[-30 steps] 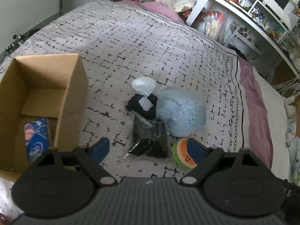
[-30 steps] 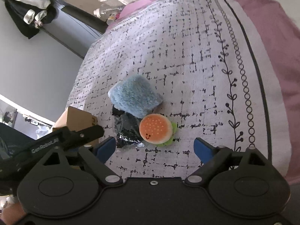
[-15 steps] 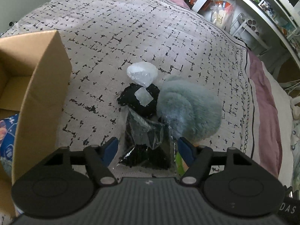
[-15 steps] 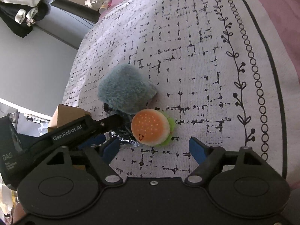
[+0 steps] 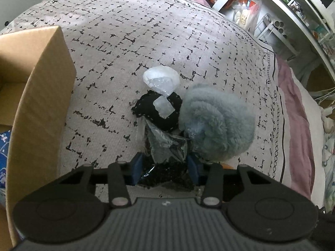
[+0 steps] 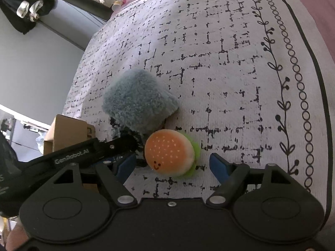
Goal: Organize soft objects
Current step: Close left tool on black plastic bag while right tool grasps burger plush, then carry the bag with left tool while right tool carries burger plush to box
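A pile of soft things lies on the patterned bedspread. My left gripper is closing around a black item in a clear plastic bag; its pads touch the bag's sides. Beyond it lie a black stitched pouch, a white wrapped bundle and a fluffy blue-grey plush. My right gripper is open, its fingers on either side of a burger plush lying on the bed. The blue-grey plush sits just behind the burger.
An open cardboard box stands at the left, a blue patterned item inside it. The box corner shows beside the left gripper body. A cluttered white shelf stands beyond the bed's right edge.
My left gripper has moved forward and down onto the bagged black item, and its jaws have narrowed around it. My right gripper has moved in until the burger plush is between its fingers.
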